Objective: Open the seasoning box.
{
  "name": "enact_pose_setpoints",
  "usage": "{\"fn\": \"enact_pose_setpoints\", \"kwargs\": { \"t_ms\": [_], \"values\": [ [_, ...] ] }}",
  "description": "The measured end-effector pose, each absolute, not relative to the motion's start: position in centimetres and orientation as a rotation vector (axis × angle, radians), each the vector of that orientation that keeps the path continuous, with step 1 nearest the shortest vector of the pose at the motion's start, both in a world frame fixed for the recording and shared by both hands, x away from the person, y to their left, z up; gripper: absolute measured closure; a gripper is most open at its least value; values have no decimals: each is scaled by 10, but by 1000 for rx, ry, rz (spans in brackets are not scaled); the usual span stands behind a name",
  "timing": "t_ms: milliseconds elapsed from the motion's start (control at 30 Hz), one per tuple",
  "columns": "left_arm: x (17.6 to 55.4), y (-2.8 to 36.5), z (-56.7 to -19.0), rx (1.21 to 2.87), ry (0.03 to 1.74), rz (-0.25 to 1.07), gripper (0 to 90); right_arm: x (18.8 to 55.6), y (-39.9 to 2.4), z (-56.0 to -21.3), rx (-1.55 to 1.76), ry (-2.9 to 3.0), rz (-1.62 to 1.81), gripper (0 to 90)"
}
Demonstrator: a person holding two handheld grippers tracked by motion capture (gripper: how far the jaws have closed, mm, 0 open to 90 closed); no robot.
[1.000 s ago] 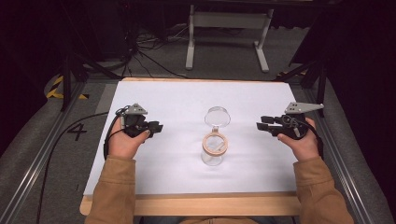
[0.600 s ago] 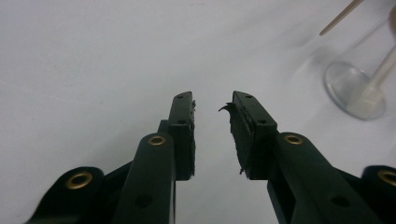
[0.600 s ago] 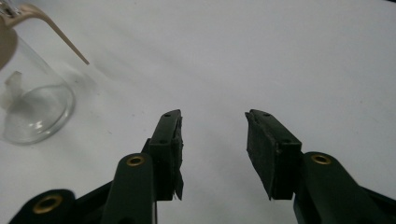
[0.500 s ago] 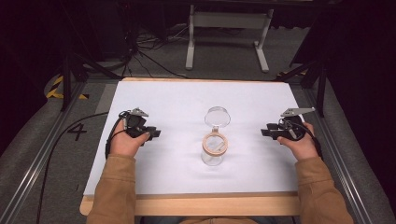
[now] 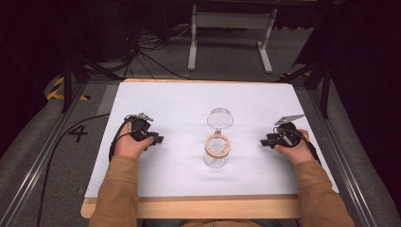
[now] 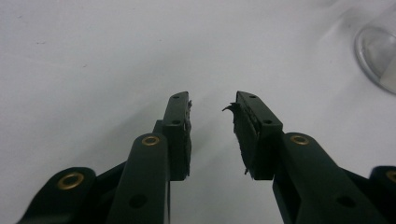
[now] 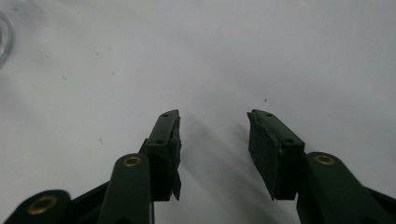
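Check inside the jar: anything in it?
In the high view the jar looks empty: its glass is clear, and white table cover shows through it. Its hinged lid is flipped open behind it. The wooden rim hides part of the inner wall.

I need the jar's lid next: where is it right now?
In the high view the clear lid lies mid-table on the white sheet, just behind the wooden-rimmed glass jar.

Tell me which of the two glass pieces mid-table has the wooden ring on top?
The nearer jar, closest to the person: a tan wooden ring caps its mouth. The clear round piece just behind it, toward the table's far edge, has no wood.
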State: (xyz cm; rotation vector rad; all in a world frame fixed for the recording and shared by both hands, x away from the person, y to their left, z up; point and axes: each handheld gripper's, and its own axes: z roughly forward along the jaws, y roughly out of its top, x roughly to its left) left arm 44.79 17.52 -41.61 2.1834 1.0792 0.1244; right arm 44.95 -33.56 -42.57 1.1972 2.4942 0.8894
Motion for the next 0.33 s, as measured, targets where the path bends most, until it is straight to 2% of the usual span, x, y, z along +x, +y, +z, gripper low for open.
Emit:
{"fn": "enact_pose_setpoints", "kwargs": {
  "t_ms": [333],
  "values": [
    [449, 171, -418, 2189, 1068, 112, 635, 446, -334, -424, 1176, 2473, 914, 537]
  ]
}}
